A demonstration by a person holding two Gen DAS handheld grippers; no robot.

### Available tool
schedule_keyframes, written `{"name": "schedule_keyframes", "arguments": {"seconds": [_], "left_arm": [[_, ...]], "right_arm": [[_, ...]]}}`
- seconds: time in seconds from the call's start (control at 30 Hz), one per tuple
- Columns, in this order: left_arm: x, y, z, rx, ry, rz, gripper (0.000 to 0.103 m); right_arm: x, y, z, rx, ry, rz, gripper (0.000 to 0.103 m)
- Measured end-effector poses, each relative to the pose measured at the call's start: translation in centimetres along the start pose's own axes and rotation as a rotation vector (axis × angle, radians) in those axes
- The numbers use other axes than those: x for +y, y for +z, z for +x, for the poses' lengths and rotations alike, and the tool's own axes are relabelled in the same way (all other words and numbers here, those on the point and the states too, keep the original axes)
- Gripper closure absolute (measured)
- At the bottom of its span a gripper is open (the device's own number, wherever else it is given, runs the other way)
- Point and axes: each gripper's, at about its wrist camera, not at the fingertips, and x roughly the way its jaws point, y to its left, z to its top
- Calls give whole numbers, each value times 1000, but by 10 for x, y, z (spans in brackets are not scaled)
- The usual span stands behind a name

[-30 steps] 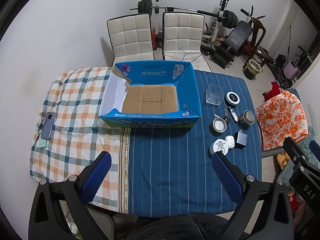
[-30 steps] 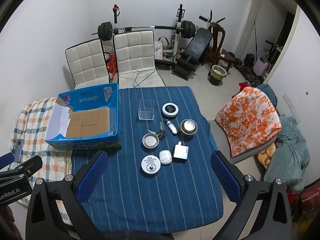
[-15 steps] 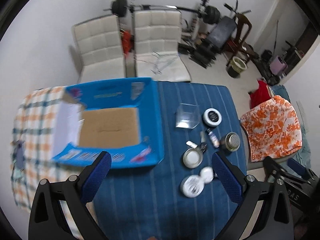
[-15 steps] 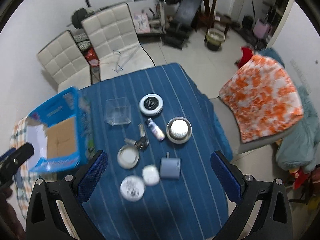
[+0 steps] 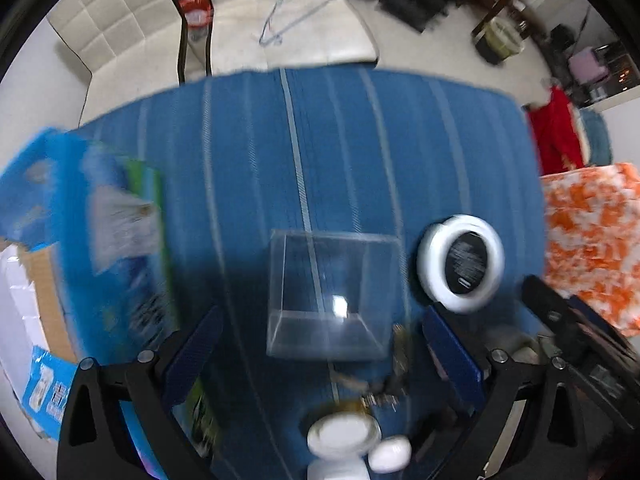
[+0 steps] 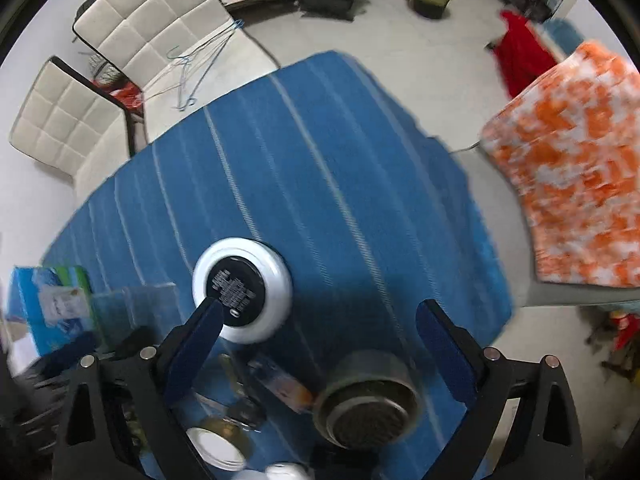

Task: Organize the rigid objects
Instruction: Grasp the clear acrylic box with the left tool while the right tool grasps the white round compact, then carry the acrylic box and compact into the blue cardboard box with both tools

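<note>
We record both hand-held grippers spread and empty, the left gripper (image 5: 320, 344) above the clear plastic square box (image 5: 330, 294), the right gripper (image 6: 320, 334) beside the round white-rimmed black tin (image 6: 242, 295).

Clear glossy plastic box (image 5: 328, 296); striped woven tablecloth (image 5: 340, 152); brushed metal tin (image 6: 370, 398).

The surface (image 5: 360, 140) was covered with a blue cloth bearing pale stripes. Directly on it stood a clear plastic box (image 5: 330, 294), with a white-rimmed round tin with a black label (image 5: 462, 262) just beside it. A blue cardboard carton (image 5: 80, 248) sat along one edge. Nearer the camera lay a metal-lidded round jar (image 6: 370, 400), a small bottle (image 6: 280, 384), keys (image 5: 384, 384) and a white oval case (image 5: 390, 454), all blurred
</note>
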Motion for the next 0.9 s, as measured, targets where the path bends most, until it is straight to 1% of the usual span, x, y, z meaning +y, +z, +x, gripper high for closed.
{"name": "schedule_keyframes", "arguments": {"seconds": [0.07,0.1,0.13,0.23,0.3,0.37,0.43,0.47,0.5,0.6,0.67,0.7,0.73,0.77,0.9], "left_arm": [[0,4,14,30,20,9,18],[0,4,20,38,19,13,36],[3,3,23,39,6,6,42],[15,4,18,-4,1,-50,42],[22,5,17,-7,-7,-73,42],[25,7,18,8,-5,-75,42],[24,9,19,1,32,-62,42],[25,10,19,0,35,-57,42],[26,9,20,4,32,-58,42],[27,11,22,12,35,-58,42],[25,16,25,15,44,-53,42],[27,19,26,17,48,-50,42],[25,21,27,17,52,-47,42],[24,20,27,15,58,-43,42],[21,23,30,6,79,-29,42]], "right_arm": [[6,4,6,5,9,-23,3],[12,5,9,5,12,-47,3],[18,5,13,13,17,-63,3],[34,7,31,65,19,-95,3],[40,5,44,95,14,-107,3],[45,7,55,110,14,-90,3],[46,8,63,115,13,-80,3],[46,8,67,121,10,-76,3],[47,8,68,111,-4,-80,3],[55,4,69,94,-73,-115,5],[54,3,70,80,-109,-139,11],[55,3,68,70,-133,-149,20],[57,1,67,60,-160,-155,25],[58,0,68,59,-175,-159,25],[61,-3,66,62,-181,-162,26]]}}
